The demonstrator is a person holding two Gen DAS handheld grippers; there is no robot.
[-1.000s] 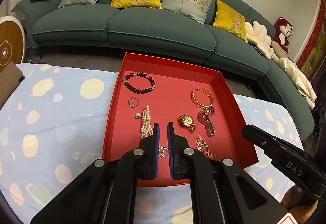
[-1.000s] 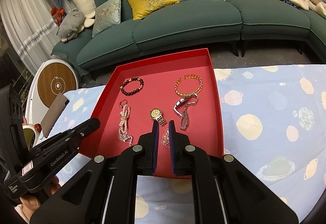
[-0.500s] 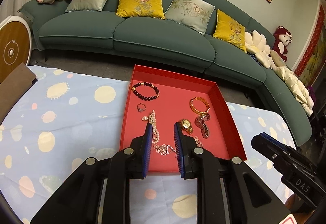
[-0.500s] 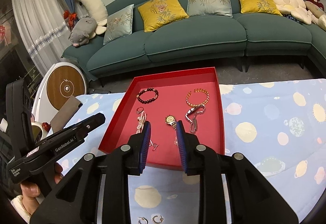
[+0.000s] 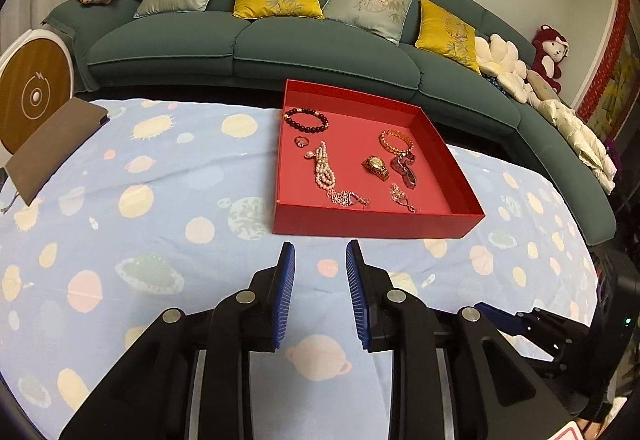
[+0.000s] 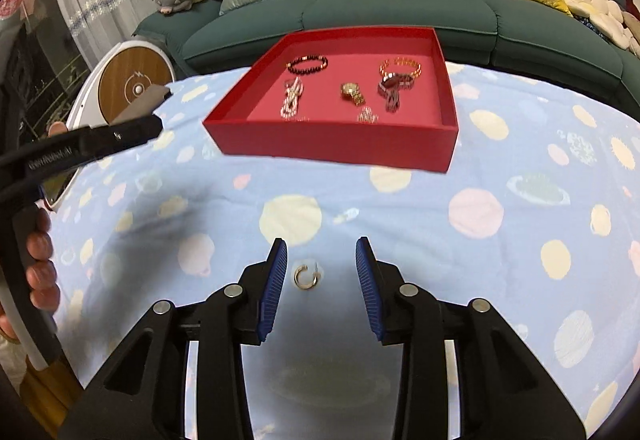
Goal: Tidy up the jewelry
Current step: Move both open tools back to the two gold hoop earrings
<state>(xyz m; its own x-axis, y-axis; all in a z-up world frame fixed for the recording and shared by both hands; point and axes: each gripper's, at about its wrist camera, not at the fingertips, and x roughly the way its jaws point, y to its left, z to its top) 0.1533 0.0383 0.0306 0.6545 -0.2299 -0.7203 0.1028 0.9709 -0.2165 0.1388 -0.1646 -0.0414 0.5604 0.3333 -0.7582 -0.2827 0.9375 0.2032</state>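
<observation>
A red tray (image 5: pixel 372 224) (image 6: pixel 328 143) sits on the blue dotted cloth and holds a dark bead bracelet (image 5: pixel 306 119), a ring (image 5: pixel 301 140), a pearl strand (image 5: pixel 324 169), a gold watch (image 5: pixel 375 165), an amber bangle (image 5: pixel 395 141) and a chain (image 5: pixel 402 196). My left gripper (image 5: pixel 320 268) is open and empty over the cloth in front of the tray. My right gripper (image 6: pixel 321 260) is open, low over the cloth, with a small gold hoop earring (image 6: pixel 306 277) lying between its fingers, untouched.
A green sofa (image 5: pixel 280 47) with cushions runs behind the table. A brown notebook (image 5: pixel 52 147) lies at the cloth's left edge beside a round wooden disc (image 5: pixel 34 95). The left gripper's body (image 6: pixel 80 147) reaches in at the right view's left side.
Both grippers have pulled back out of the tray toward me and opened. The right gripper has dropped low, and the hoop earring now lies between its fingers.
</observation>
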